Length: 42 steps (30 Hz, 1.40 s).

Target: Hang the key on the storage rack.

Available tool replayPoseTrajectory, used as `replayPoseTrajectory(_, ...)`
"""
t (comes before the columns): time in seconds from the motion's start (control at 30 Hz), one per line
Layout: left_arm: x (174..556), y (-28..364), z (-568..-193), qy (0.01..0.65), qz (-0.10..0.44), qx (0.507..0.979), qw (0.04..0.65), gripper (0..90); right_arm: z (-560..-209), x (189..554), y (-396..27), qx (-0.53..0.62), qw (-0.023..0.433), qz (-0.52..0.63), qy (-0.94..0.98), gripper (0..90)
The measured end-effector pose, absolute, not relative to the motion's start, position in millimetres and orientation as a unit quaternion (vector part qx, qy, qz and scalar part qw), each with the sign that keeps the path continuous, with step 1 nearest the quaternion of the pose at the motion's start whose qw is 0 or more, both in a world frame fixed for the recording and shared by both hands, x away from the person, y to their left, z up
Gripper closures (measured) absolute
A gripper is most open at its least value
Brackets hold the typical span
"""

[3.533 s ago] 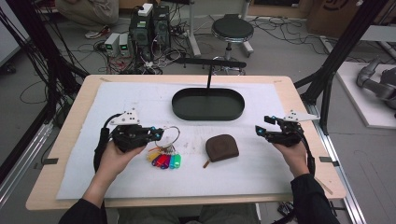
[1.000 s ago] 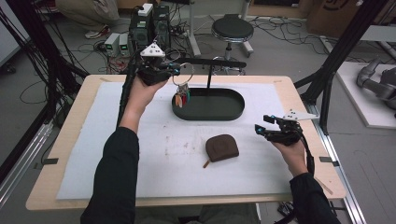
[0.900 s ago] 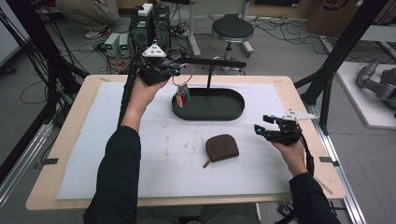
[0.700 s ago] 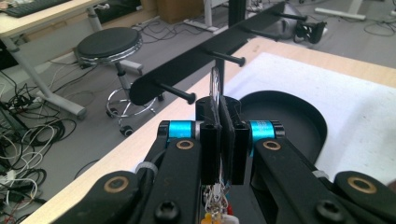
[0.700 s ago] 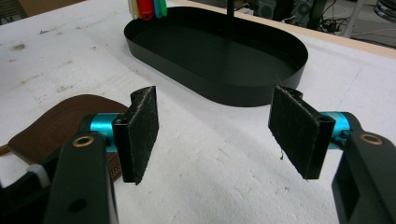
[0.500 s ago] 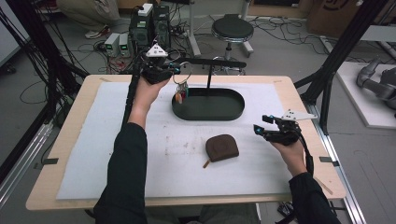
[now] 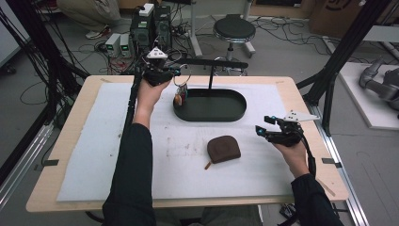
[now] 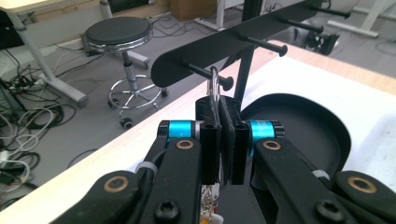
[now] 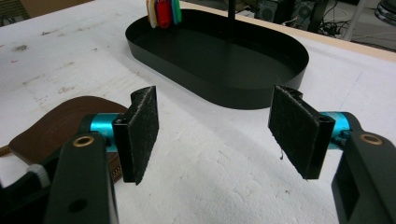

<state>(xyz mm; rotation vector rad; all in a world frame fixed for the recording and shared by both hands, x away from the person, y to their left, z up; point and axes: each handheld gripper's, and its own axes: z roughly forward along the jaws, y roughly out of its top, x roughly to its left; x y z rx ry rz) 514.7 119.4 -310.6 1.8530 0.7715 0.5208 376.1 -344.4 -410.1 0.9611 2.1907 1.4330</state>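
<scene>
My left gripper (image 7: 175, 73) is raised at the back left, by the left end of the black peg rack (image 7: 211, 62). It is shut on a metal key ring (image 8: 214, 84), which loops over the rack's end peg (image 8: 198, 73). Coloured key tags (image 7: 180, 96) hang from the ring over the left end of the black oval tray (image 7: 241, 112). The tags (image 9: 162, 11) show again in the right gripper view, at the tray's far rim. My right gripper (image 7: 262, 125) hovers open at the right, with nothing between its pads. A brown pouch (image 7: 224, 149) lies just to its left.
A white foam mat (image 7: 94, 141) covers the wooden table. The rack's post (image 7: 210, 80) rises from the tray. On the floor beyond the table are a round stool (image 7: 234, 29), computer boxes (image 7: 148, 23) and cables. Black frame struts (image 7: 336, 61) stand at the right.
The keys lay on the mat in front of my left gripper in the oldest frame; now they hang at the rack. Over the last second the left gripper sank slightly. The right gripper kept still.
</scene>
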Motion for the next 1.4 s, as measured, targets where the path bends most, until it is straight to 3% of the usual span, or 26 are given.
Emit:
replayPoseTrajectory(0.8, 514, 118, -312, 0.336, 0.224, 0.762, 0.507, 85.6, -409, 376, -344, 0.335, 0.179, 0.507, 0.774, 34.6)
replayPoseTrajectory(0.97, 514, 122, -311, 0.35, 0.222, 0.752, 0.512, 80.4, -409, 375, -343, 0.334, 0.181, 0.506, 0.774, 34.6)
replayPoseTrajectory(1.27, 504, 129, -306, 0.362, 0.235, 0.749, 0.503, 50.7, -409, 375, -343, 0.334, 0.181, 0.507, 0.774, 34.6)
replayPoseTrajectory(1.4, 490, 132, -306, 0.35, 0.241, 0.747, 0.511, 43.3, -409, 374, -343, 0.333, 0.185, 0.506, 0.774, 34.7)
